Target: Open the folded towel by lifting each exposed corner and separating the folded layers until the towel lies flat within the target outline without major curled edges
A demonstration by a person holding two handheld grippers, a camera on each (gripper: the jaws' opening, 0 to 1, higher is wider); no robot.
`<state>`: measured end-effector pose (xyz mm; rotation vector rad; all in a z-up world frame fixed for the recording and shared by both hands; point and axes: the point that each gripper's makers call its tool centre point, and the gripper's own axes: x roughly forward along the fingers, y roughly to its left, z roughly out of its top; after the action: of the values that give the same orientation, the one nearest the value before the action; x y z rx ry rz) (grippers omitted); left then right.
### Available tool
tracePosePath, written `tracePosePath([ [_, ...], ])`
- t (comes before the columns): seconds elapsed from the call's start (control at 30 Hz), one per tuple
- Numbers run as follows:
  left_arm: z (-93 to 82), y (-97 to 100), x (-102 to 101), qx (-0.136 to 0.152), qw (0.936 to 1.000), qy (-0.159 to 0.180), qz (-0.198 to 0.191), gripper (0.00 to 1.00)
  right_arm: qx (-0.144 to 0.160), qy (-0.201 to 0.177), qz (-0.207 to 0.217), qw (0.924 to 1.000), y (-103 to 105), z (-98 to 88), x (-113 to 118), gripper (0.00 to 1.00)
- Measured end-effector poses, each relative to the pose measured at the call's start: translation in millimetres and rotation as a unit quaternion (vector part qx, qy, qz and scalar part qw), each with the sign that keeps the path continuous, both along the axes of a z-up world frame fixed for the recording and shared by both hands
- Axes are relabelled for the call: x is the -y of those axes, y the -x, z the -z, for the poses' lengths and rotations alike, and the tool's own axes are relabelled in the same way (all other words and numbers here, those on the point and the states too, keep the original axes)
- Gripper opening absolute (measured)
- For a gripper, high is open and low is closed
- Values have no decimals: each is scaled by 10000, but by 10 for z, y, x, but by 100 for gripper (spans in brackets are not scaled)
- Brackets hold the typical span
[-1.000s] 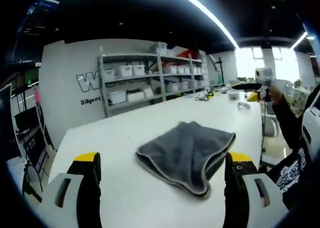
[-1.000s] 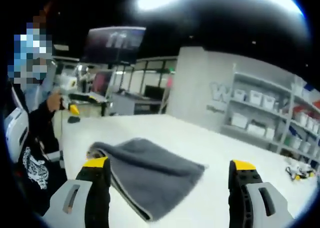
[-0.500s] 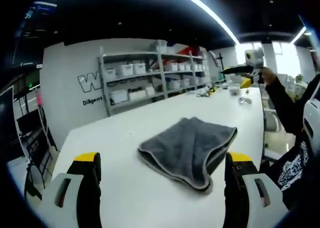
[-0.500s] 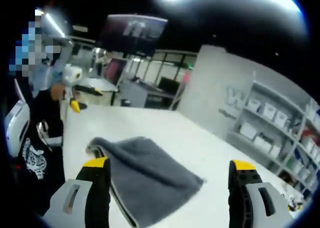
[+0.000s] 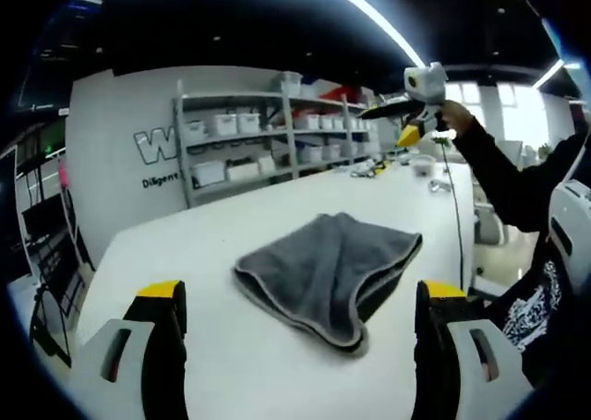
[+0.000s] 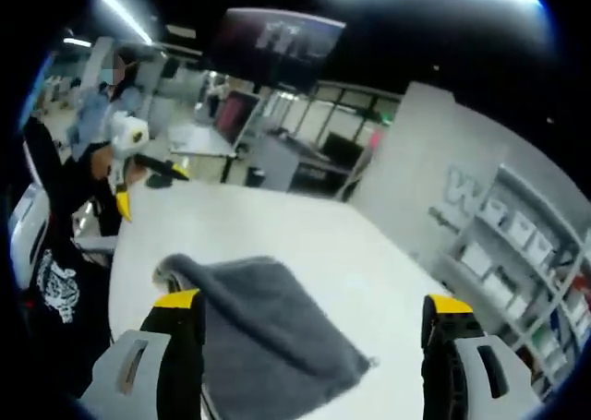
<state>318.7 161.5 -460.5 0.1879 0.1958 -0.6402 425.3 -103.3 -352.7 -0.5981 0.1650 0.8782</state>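
Towel (image 5: 328, 270): grey, plush, folded in soft layers with a paler stitched hem, lying on the smooth white table (image 5: 185, 254); we noted it also from the right gripper view (image 6: 268, 328), rumpled at its near corner. Left gripper (image 5: 300, 295): yellow-tipped black jaws spread wide, holding nothing, just short of the towel. Right gripper (image 6: 314, 302): jaws likewise wide and empty, one tip beside the towel's edge. Beyond the towel we recorded metal shelving (image 5: 277, 143) stacked with white bins against a grey wall.
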Motion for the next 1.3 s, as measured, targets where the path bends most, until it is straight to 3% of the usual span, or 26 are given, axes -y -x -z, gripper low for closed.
tracePosePath([
  [0.23,8,17,10,-18,10000,19,45,100,-165,440,-140,9988,-78,61,-117,96],
  [0.5,58,90,204,6,9994,-58,330,100,-213,813,-354,9958,-186,5,-362,93],
  [0.63,81,67,160,-19,9997,-65,231,100,-248,1042,-547,9927,-223,-9,-520,87],
  [0.83,117,67,118,-55,9998,-40,163,100,-301,1477,-760,9857,-341,-39,-776,86],
  [1.07,184,77,74,-158,9997,52,186,100,-402,1626,-763,9829,-487,-115,-921,84],
  [1.3,216,81,16,-191,9997,84,152,100,-479,1937,-837,9763,-634,-36,-1041,83],
])
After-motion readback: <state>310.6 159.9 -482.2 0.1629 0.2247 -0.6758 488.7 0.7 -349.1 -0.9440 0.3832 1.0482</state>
